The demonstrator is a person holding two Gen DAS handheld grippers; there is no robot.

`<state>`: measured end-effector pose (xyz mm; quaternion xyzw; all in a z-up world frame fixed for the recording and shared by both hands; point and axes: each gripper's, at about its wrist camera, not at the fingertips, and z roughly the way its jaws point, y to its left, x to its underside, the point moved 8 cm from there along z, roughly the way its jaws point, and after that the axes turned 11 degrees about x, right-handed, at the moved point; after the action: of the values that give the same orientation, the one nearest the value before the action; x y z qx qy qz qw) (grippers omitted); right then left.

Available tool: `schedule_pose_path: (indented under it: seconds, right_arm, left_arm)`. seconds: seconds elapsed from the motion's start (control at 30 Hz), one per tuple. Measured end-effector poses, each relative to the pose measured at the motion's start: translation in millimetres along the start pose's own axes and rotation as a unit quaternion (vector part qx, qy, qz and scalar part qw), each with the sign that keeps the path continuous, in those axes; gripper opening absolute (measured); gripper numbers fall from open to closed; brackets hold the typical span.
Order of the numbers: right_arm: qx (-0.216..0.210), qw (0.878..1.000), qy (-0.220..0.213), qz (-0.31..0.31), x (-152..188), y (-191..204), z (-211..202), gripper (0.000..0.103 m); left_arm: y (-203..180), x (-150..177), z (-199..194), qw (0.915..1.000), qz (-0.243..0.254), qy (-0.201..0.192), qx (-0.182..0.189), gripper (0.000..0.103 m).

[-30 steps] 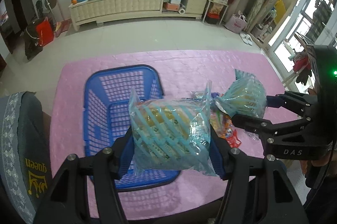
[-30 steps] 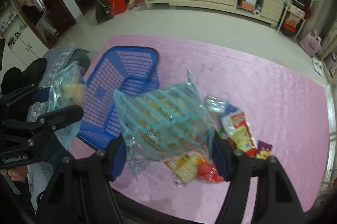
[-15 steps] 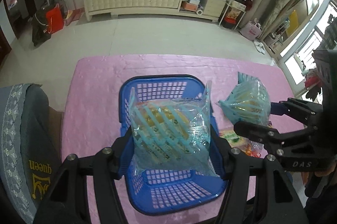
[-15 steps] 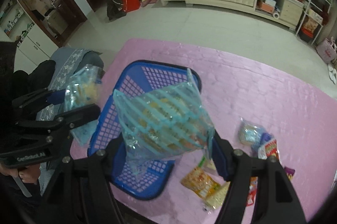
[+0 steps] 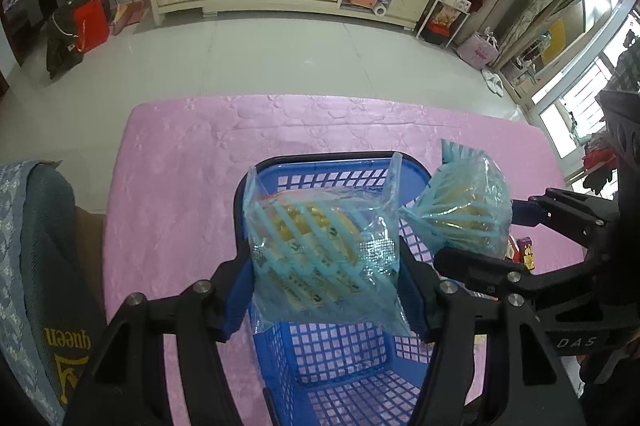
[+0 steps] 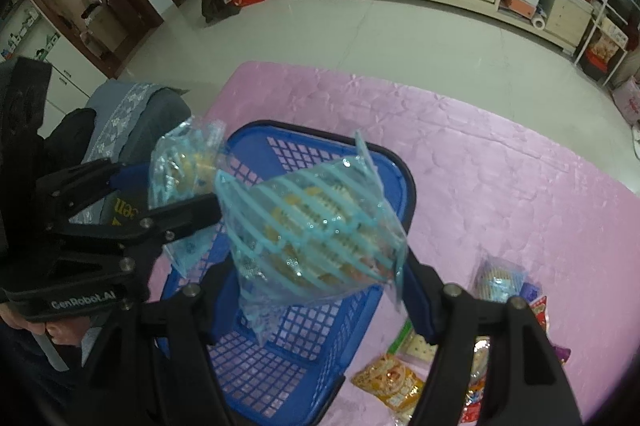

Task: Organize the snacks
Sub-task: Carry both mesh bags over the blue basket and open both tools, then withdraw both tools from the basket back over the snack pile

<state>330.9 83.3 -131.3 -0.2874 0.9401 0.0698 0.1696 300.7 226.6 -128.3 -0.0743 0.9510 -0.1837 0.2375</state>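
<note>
- Here, the left hand-held gripper (image 5: 326,266) pinches a clear snack bag with pale blue stripes (image 5: 320,250) between its blue pads, directly above the blue plastic lattice basket (image 5: 340,358).
- The right hand-held gripper (image 6: 316,266) clamps a second blue-striped clear snack bag (image 6: 316,230), tilted, over the basket's right half as seen from the right wrist.
- The basket stands on the pink embossed tabletop (image 5: 192,185), and what shows of its floor looks bare, though the bags hide part of it.
- Several loose snack packets (image 6: 392,380) lie on the tabletop just right of the basket; their labels are too blurred to read.
- A grey cushion with yellow lettering (image 5: 44,298) sits beside the tabletop's left edge.
</note>
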Motion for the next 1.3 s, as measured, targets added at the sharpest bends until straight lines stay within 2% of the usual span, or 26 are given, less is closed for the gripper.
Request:
schedule_pose_path:
  seconds: [0.17, 0.37, 0.67, 1.3]
  right_arm:
    - [-0.005, 1.0, 0.003, 0.002, -5, 2, 12, 0.076]
    - [0.035, 0.999, -0.02, 0.0, -8, -4, 11, 0.093]
    - [0.039, 0.999, -0.015, 0.009, 11, -14, -5, 0.093]
    - [0.027, 0.996, -0.072, 0.035, 56, -22, -97, 0.093]
  left_arm:
    - [13, -4, 18, 0.9999, 0.0, 0.013, -0.009, 0.065]
    - [19, 1, 16, 0.9999, -0.008, 0.002, -0.006, 0.066]
    - [1, 13, -1, 0.9995, 0.015, -0.008, -0.026, 0.068]
    - [-76, 50, -65, 0.9983, 0.038, -0.041, -0.017, 0.068]
